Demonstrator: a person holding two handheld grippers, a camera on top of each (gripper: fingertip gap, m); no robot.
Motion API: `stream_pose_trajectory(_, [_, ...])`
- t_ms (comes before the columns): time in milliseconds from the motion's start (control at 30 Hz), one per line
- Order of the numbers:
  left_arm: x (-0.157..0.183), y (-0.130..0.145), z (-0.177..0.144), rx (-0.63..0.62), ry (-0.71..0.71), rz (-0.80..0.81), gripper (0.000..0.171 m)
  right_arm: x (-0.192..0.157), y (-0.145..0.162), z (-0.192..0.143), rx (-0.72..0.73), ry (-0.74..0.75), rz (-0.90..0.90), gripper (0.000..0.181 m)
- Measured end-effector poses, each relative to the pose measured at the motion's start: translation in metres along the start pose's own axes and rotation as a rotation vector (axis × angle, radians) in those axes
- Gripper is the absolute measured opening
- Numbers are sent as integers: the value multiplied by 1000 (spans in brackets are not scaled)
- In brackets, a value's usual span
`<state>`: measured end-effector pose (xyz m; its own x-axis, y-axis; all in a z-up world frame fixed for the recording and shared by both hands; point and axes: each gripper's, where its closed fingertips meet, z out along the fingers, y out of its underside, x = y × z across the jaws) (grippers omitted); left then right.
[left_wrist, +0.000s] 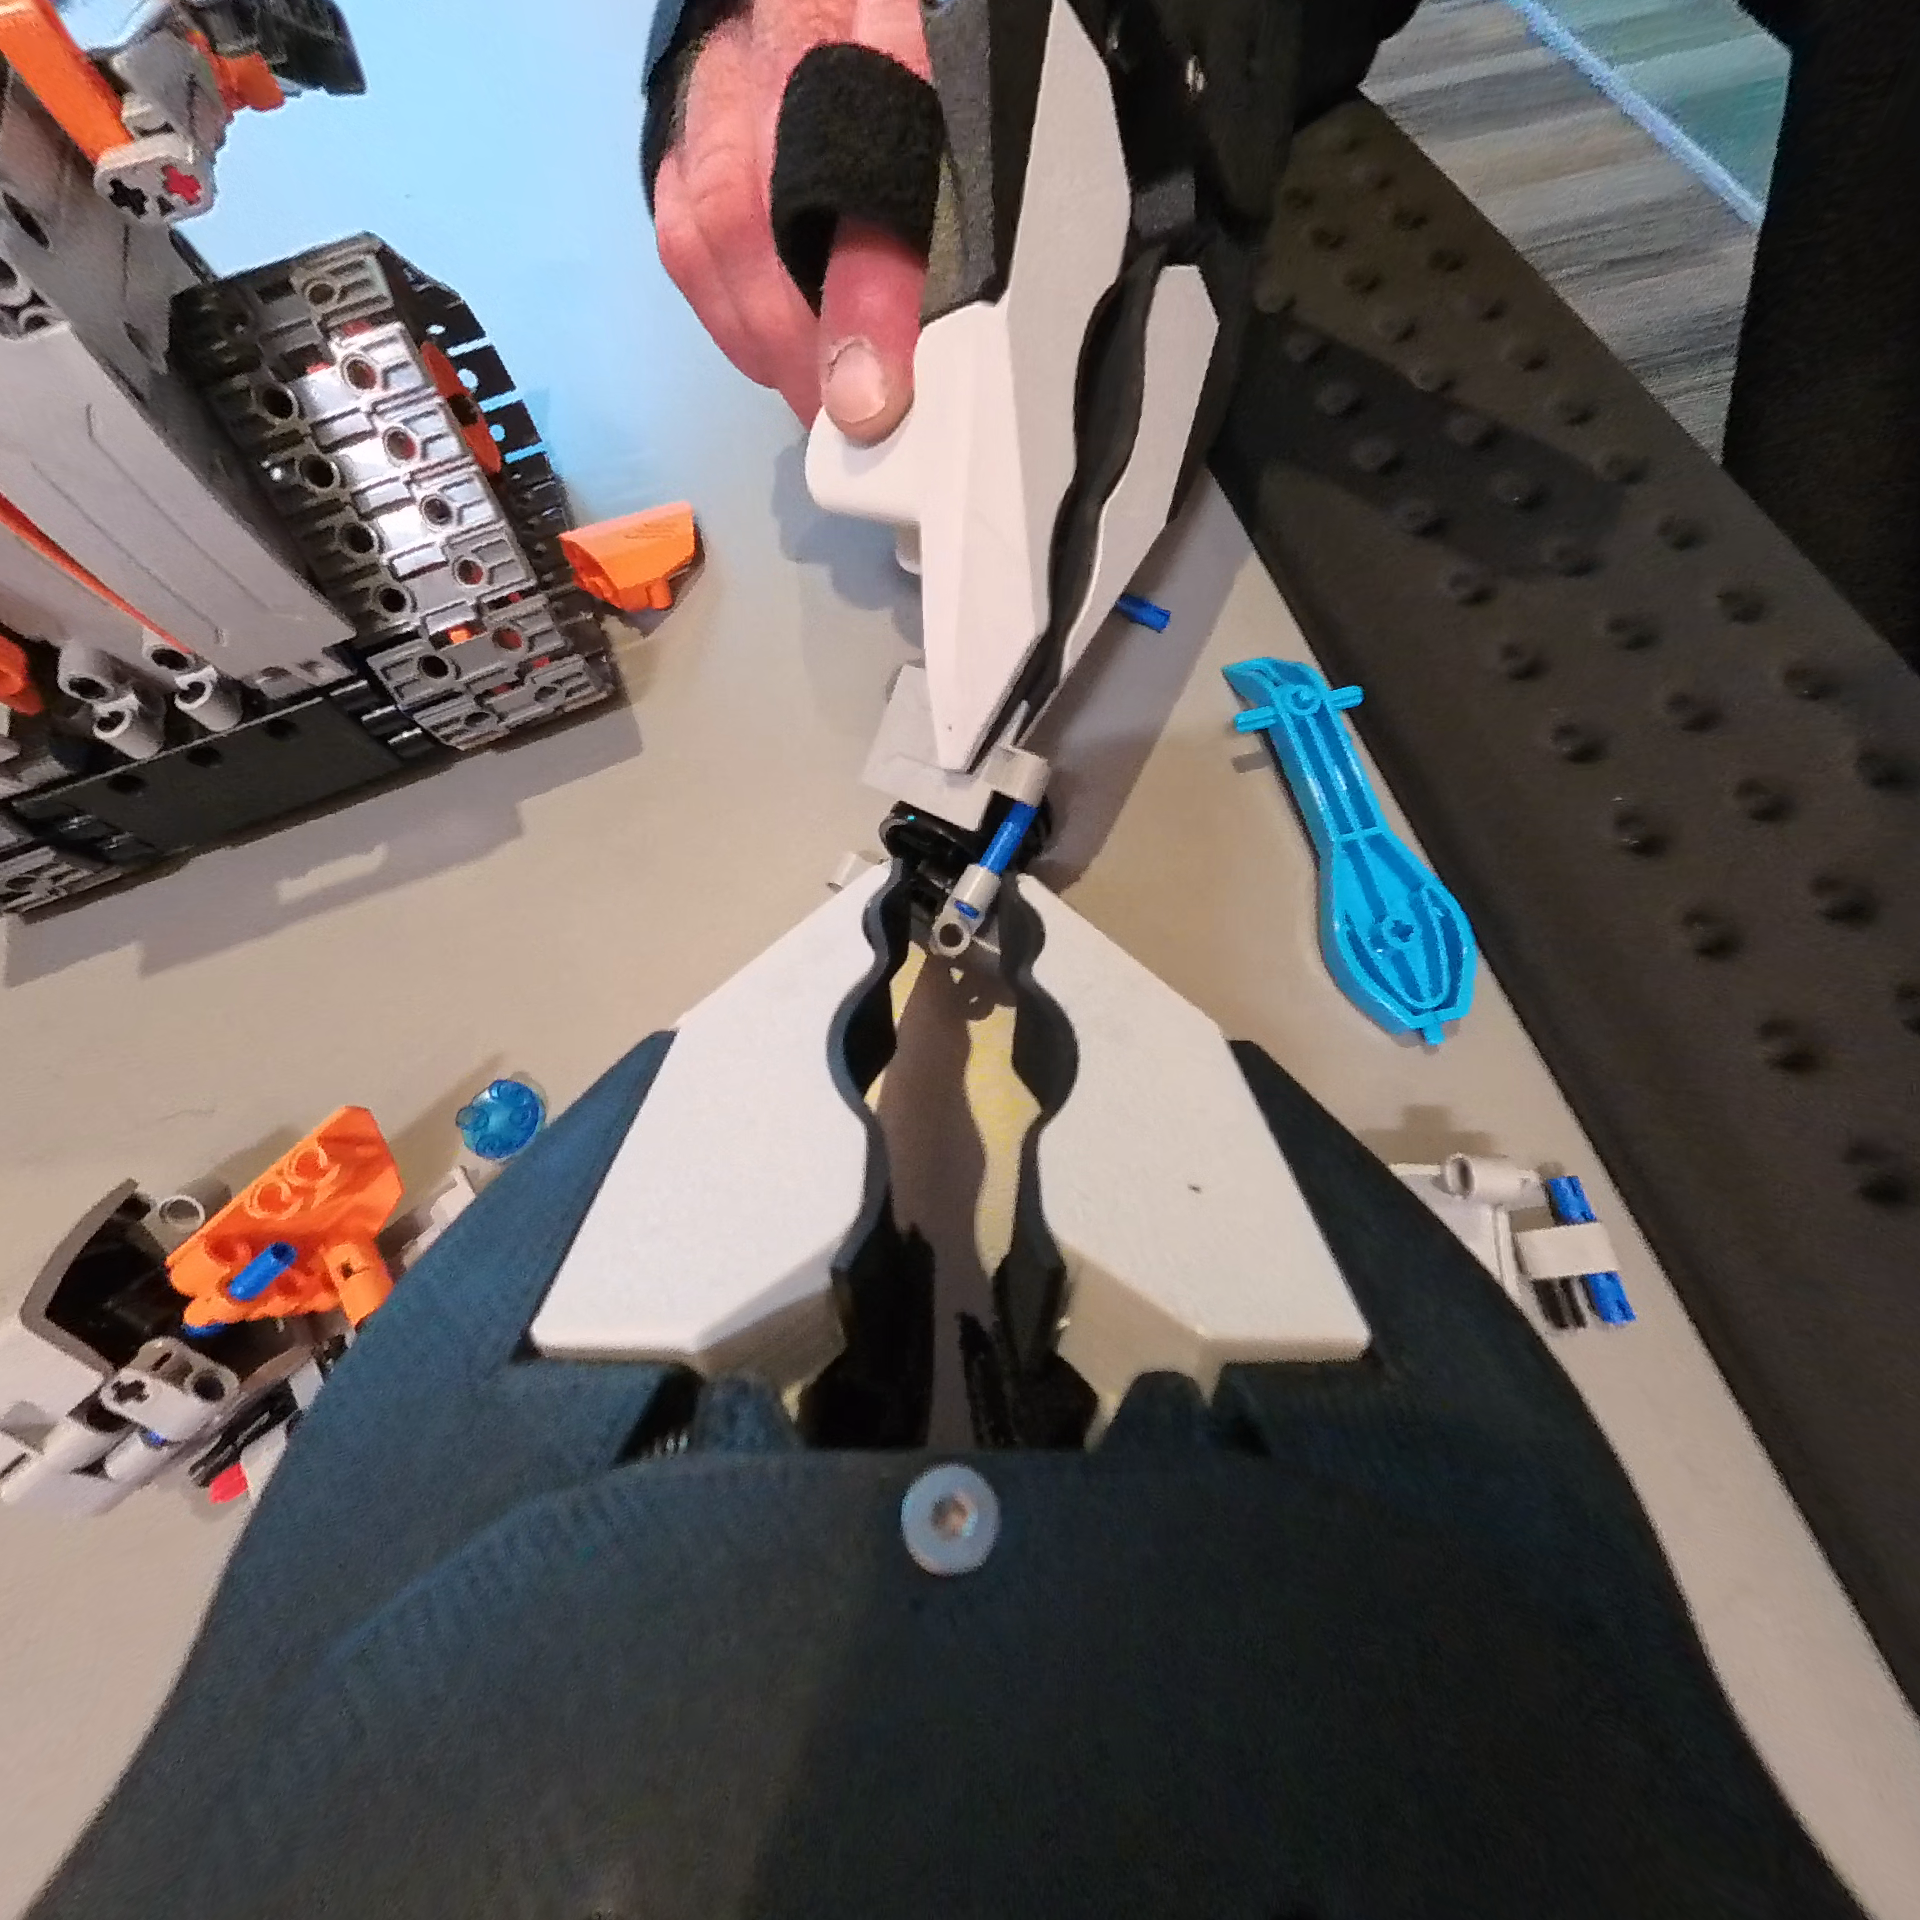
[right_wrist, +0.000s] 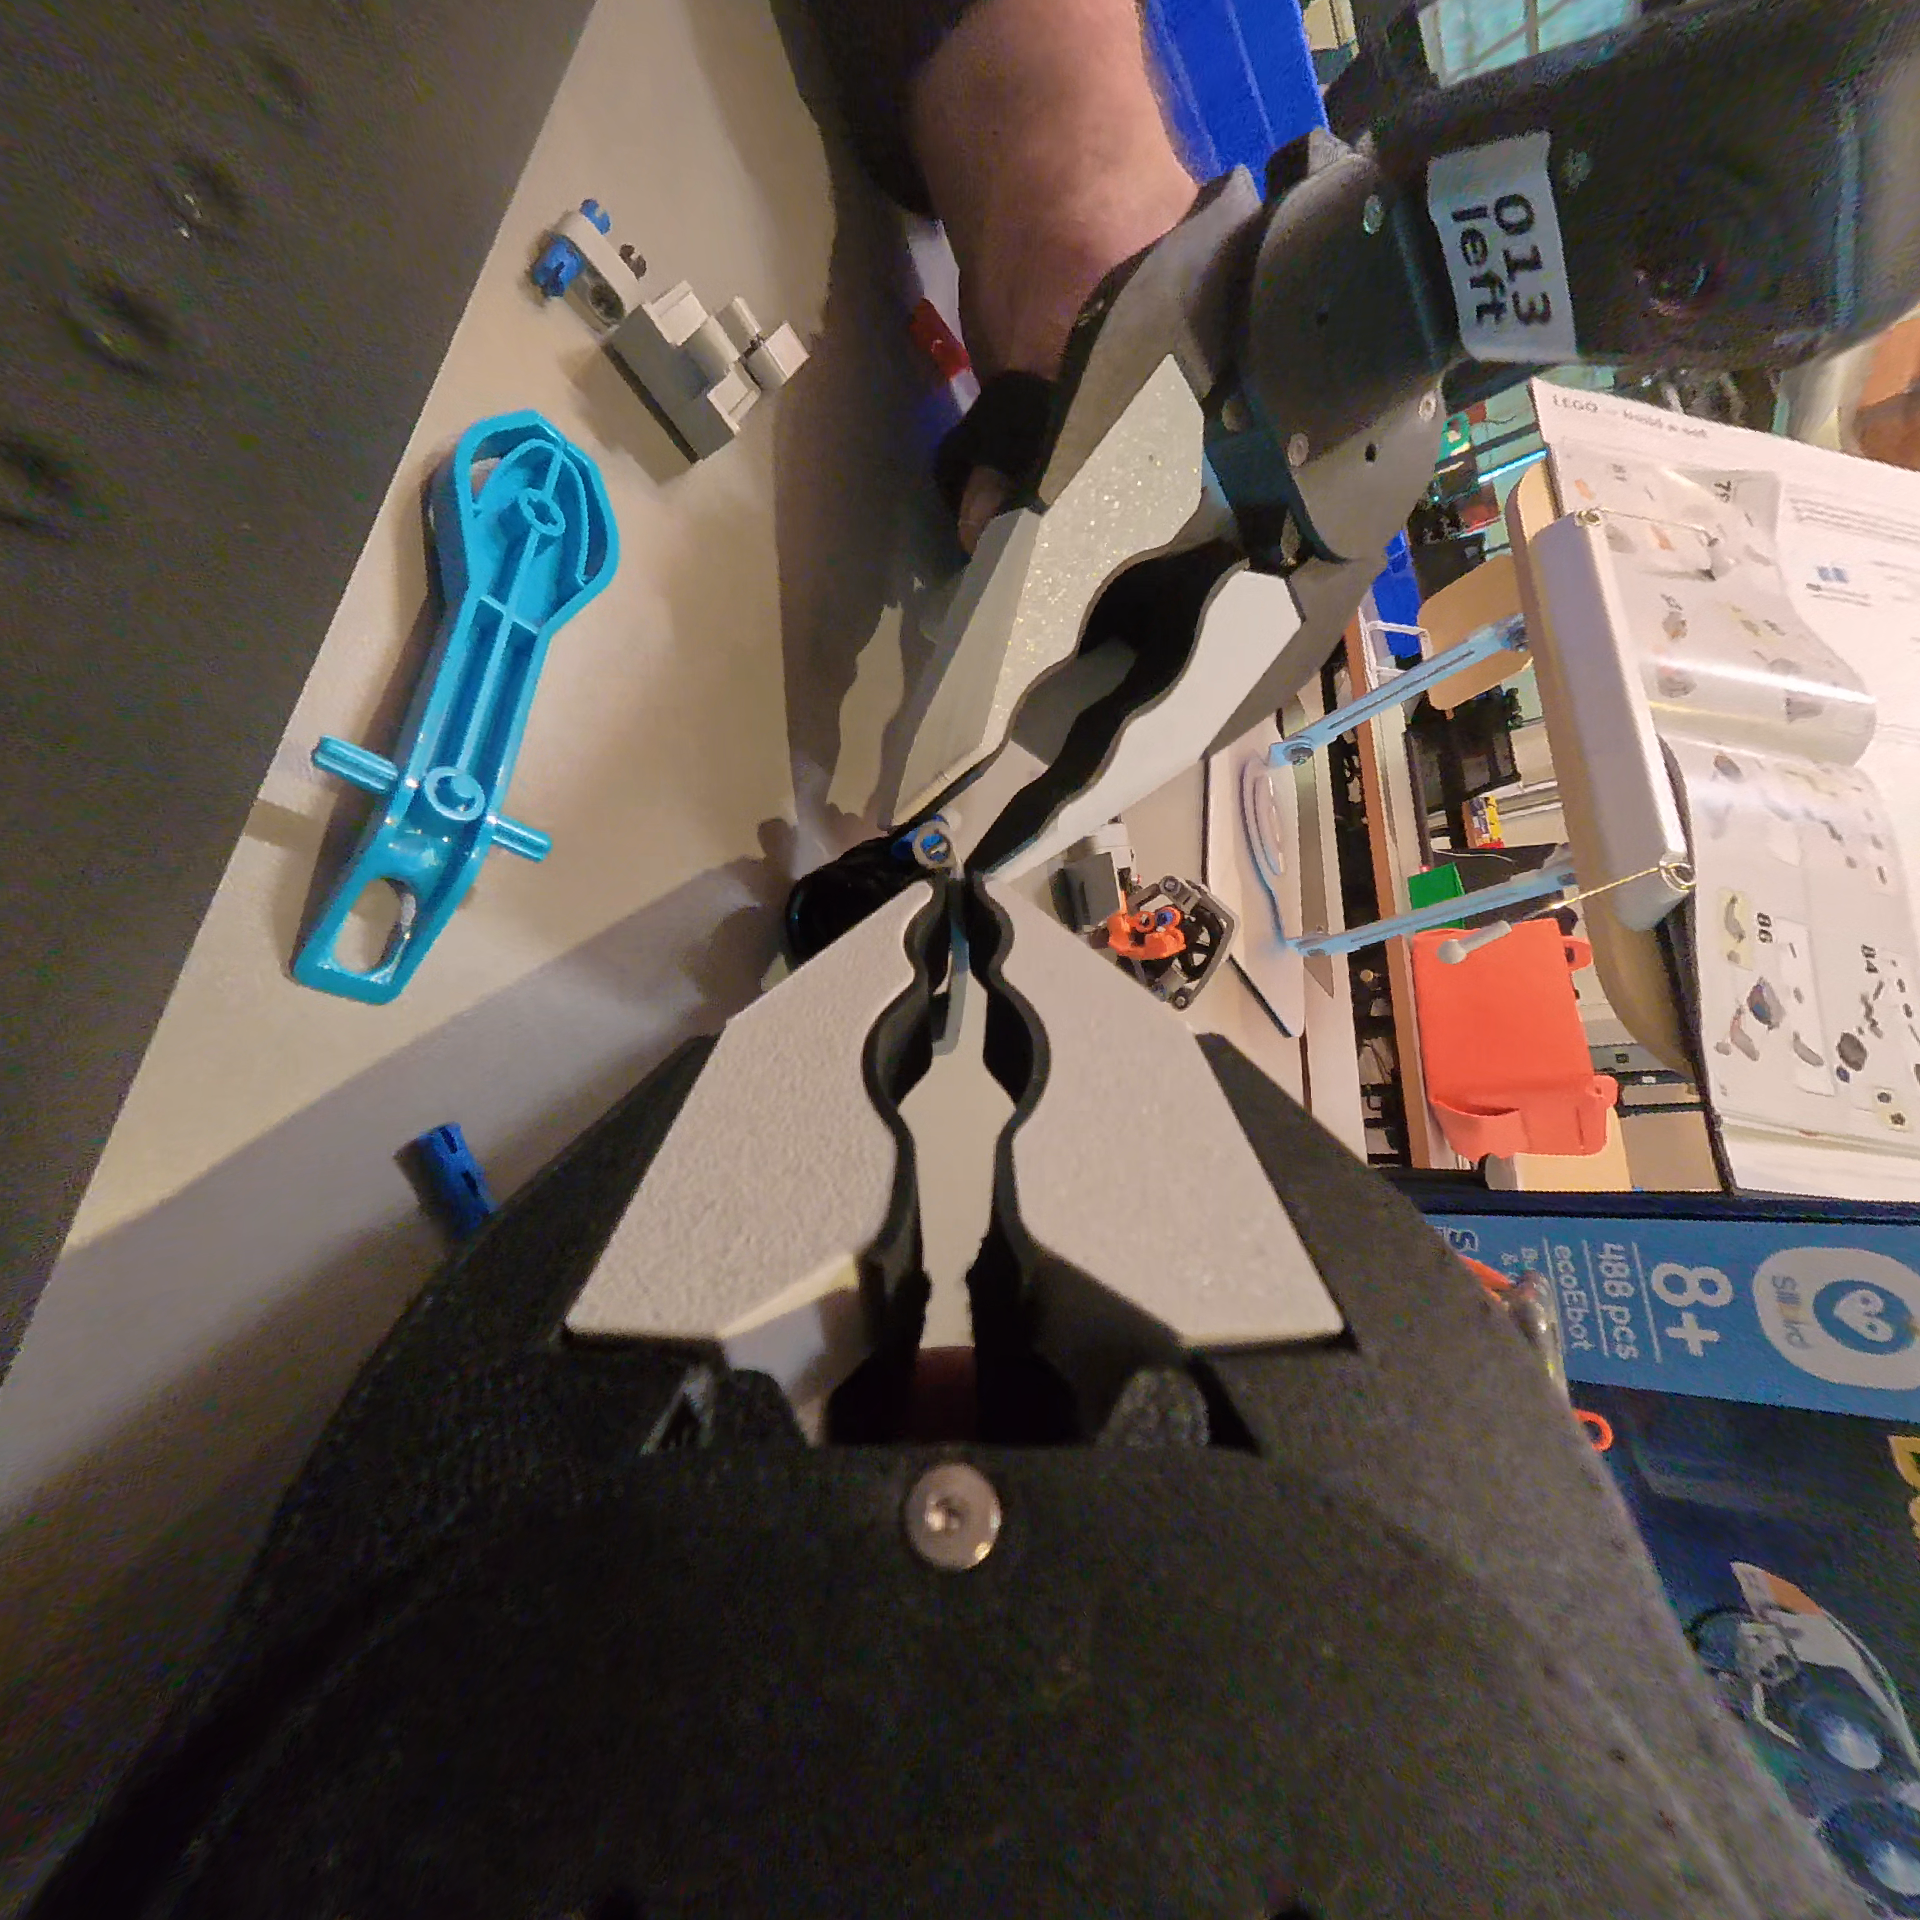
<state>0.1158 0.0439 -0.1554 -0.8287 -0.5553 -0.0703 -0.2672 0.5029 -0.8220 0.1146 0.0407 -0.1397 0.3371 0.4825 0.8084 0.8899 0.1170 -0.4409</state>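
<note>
A small brick assembly (left_wrist: 961, 883) hangs between both grippers above the beige table (left_wrist: 623, 935): a black part, grey connectors and a blue axle (left_wrist: 1006, 840). My left gripper (left_wrist: 951, 904) is shut on its black end. My right gripper (left_wrist: 997, 764) comes in from above, held by a hand, and is shut on the grey end with the axle. In the right wrist view my right gripper (right_wrist: 961, 888) is shut with a thin blue-grey piece between its pads, tip to tip with the left gripper (right_wrist: 940, 816). The black part (right_wrist: 842, 899) shows just left of the tips.
A blue brick-separator tool (left_wrist: 1371, 883) lies to the right beside a black studded mat (left_wrist: 1558, 623). A grey, black and orange tracked model (left_wrist: 343, 499) stands at upper left. Loose parts (left_wrist: 260, 1278) lie at lower left, and grey-blue parts (left_wrist: 1548, 1236) at right. An open booklet (right_wrist: 1714, 727) stands behind.
</note>
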Motion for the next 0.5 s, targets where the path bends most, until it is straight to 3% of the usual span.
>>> stream_pose_trajectory(500, [-3, -1, -1, 7, 91, -115, 15, 2, 0, 1, -8, 17, -44, 0])
